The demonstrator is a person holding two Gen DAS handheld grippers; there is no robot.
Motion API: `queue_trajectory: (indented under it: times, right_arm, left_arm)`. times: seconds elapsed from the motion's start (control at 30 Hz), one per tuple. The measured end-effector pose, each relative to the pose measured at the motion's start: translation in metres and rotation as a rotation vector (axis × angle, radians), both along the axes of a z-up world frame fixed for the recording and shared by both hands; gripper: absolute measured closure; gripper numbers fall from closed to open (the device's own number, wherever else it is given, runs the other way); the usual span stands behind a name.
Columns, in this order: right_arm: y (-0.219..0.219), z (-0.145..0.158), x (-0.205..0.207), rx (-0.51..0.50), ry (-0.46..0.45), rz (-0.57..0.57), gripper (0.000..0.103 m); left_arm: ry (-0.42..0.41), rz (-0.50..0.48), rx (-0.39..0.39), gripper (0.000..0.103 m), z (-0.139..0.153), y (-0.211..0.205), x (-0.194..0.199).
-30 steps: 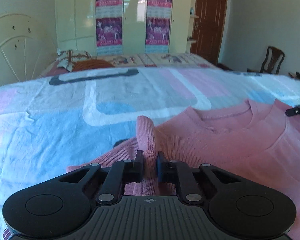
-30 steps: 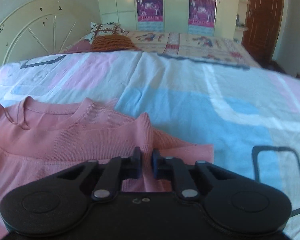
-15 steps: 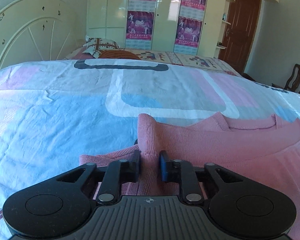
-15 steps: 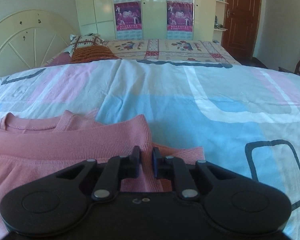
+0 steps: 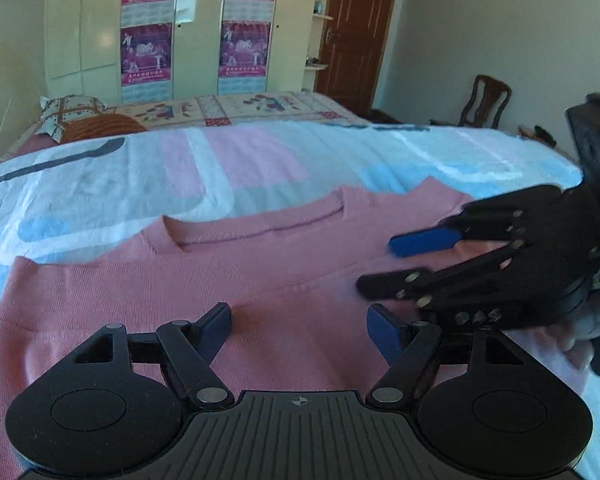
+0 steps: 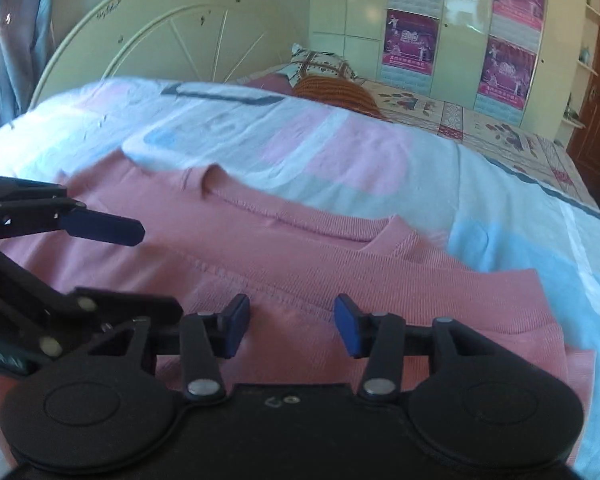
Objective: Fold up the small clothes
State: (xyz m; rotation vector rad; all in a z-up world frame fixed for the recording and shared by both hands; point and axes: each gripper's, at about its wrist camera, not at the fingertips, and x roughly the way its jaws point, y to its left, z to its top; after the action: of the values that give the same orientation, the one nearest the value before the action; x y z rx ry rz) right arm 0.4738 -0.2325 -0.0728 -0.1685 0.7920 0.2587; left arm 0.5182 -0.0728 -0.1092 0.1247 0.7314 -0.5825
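A: Since a second ago both grippers let go: the left gripper and right gripper have just been opening, jaws apart, nothing between them; the raised pinches are gone.

B: Sweater?

A: Flat on the bedspread, directly under both grippers, a layer folded over, collar at 12 o'clock. Judged one fold done; further folds likely remain.
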Motion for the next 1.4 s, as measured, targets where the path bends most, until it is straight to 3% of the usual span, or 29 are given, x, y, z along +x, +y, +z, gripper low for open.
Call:
queue_trajectory:
  times: [0.07,0.17,0.23,0.27,0.37,0.5,0.57,0.63,0.67,0.73,0.8,0.9,1.0,1.1,1.4]
  right_arm:
    - [-0.016,0.002,0.002,-0.037,-0.023,-0.079,0.050]
    - [-0.067,-0.001,0.004,-0.087,-0.029,-0.316,0.049]
    - [-0.103,-0.003,0.004,-0.022,0.009,-0.390,0.048]
    - [-0.110,-0.003,0.003,0.006,0.020,-0.382,0.048]
    - [-0.096,0.004,-0.006,-0.064,-0.012,-0.362,0.053]
    - [-0.058,0.025,-0.045,0.046,-0.094,-0.253,0.055]
    - [-0.036,0.023,-0.066,0.057,-0.088,-0.167,0.055]
    - [-0.020,0.007,-0.072,0.012,-0.028,-0.134,0.056]
    - [-0.016,-0.005,-0.069,-0.024,-0.002,-0.158,0.053]
    - [-0.021,-0.008,-0.067,0.039,-0.015,-0.212,0.053]
    - [-0.021,0.003,-0.068,0.061,-0.007,-0.248,0.057]
    - [-0.008,0.016,-0.087,0.056,-0.055,-0.195,0.060]
    - [0.001,-0.002,-0.089,0.009,-0.006,-0.190,0.060]
    - [-0.012,-0.003,-0.091,0.083,-0.001,-0.217,0.059]
    - [-0.065,0.004,-0.122,0.009,0.031,-0.344,0.061]
  left_arm:
    - [-0.012,0.036,0.024,0.029,-0.006,0.016,0.006]
    - [-0.005,0.105,-0.005,0.029,-0.008,0.056,0.012]
    - [0.017,0.152,-0.023,0.029,-0.010,0.076,0.014]
    - [0.031,0.167,-0.048,0.029,-0.009,0.081,0.014]
    - [0.023,0.208,-0.046,0.029,0.001,0.073,0.008]
    - [0.013,0.137,-0.144,0.029,0.014,0.049,-0.027]
    - [0.012,0.089,-0.130,0.029,0.010,0.031,-0.043]
    - [0.053,0.060,-0.034,0.029,-0.006,0.008,-0.047]
    - [0.040,0.058,0.016,0.026,-0.015,0.000,-0.050]
    - [0.006,0.058,0.063,0.023,-0.010,-0.010,-0.055]
    - [0.000,0.078,0.018,0.023,0.004,-0.005,-0.059]
    - [-0.027,0.068,-0.070,0.023,0.013,0.002,-0.071]
    - [0.060,0.095,-0.005,0.023,-0.009,-0.005,-0.065]
    - [0.005,0.081,0.027,0.019,-0.010,-0.009,-0.074]
    - [0.035,0.167,0.041,0.019,-0.004,0.045,-0.092]
